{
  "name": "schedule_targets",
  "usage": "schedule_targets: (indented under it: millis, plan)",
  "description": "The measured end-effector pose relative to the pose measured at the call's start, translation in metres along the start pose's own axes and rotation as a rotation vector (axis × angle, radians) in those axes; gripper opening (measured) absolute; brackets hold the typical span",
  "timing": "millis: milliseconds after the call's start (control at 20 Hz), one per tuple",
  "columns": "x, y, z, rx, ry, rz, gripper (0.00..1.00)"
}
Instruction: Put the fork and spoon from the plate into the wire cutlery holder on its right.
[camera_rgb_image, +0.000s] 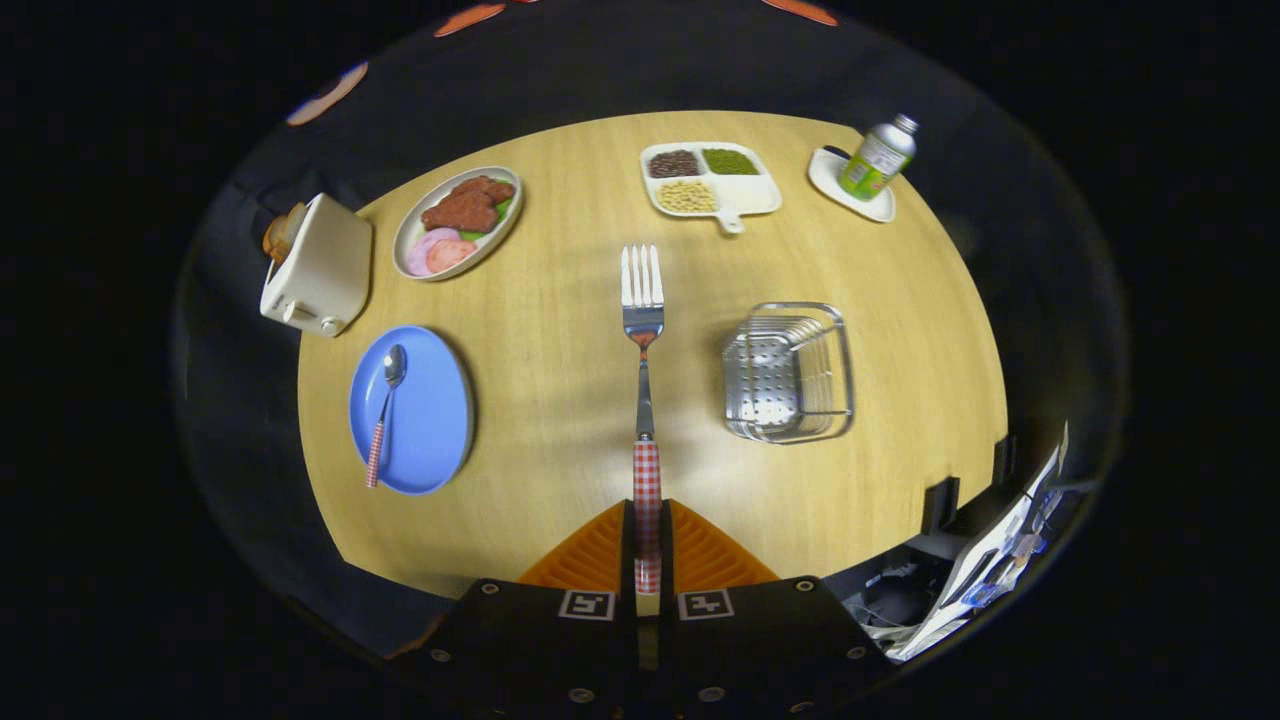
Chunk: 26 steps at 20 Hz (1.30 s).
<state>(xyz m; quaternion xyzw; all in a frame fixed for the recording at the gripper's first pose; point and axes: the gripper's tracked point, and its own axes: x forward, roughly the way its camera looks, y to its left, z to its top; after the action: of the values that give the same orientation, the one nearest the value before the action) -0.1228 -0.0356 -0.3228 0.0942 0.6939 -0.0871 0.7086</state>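
Your claw (647, 540) is pinching the fork (642, 330) by its checked handle, both fingers (590, 550) pressed against it, one on each side. The fork runs straight ahead of the claw, tines far out, held well above the table (560, 330). The handle's rear end drops between the fingers and is cut off there, so you can't make out how far back it reaches.

Ahead and to the right of the claw sits the wire cutlery holder (790, 372), standing on the table, well apart from the fork. Its wires and perforated wall blur together, and you can't tell what lies inside.

Ahead and to the left is the blue plate (425, 420), with the spoon (384, 412) lying on it, bowl pointing away from you, the checked handle reaching toward the near rim and just over it.

Farther left, a toaster (318, 266) stands at the table's edge; something sits at its far side, too small to name. Beyond the plate, an oval dish (459, 222) carries slices of meat. Far ahead, past the fork's tines, a divided tray (712, 180) holds three heaps of small grains or beans. Far right, a can (878, 157) stands on a small white saucer (848, 187). Near right, off the table, some papers (990, 570) are jumbled and hard to read.
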Motion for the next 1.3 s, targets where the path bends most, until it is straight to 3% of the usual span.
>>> schedule_targets:
  millis: [350, 800, 1300]
  plan:
    - [-0.008, -0.066, -0.003, -0.035, 0.071, -0.020, 0.09]
    - [-0.001, -0.082, -0.009, -0.141, 0.235, 0.007, 0.10]
    - [0.000, -0.083, -0.011, -0.118, 0.455, 0.065, 0.10]
